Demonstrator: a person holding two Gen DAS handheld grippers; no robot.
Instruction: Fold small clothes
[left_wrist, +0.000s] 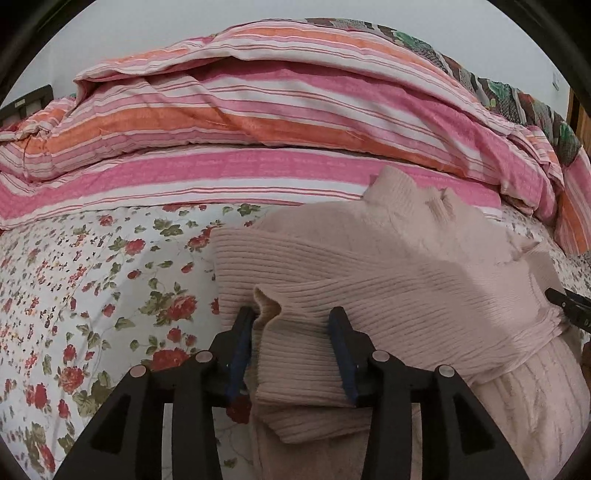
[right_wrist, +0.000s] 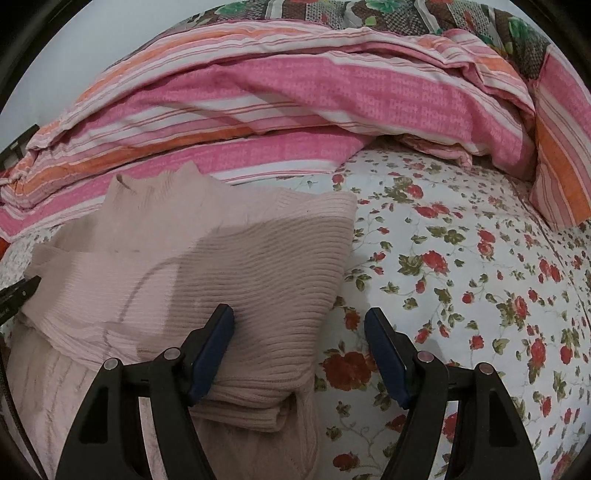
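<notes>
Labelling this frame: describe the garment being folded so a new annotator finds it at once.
Start at the bed's white floral sheet, in front of the heaped pink-and-orange striped duvet. On it lies the pale pink ribbed sweater, partly folded, collar toward the duvet. It is the only plain knit; everything around it is patterned.

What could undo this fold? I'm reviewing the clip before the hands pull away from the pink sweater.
1. The left hand-held gripper stands open around a raised ruffle of the pink sweater; drawing back may snag it and drag the folded layer open.
2. The right hand-held gripper has one finger resting on the sweater's folded edge; sliding it could shift that edge.
3. The floral sheet looks soft, so the fold may slump.
</notes>
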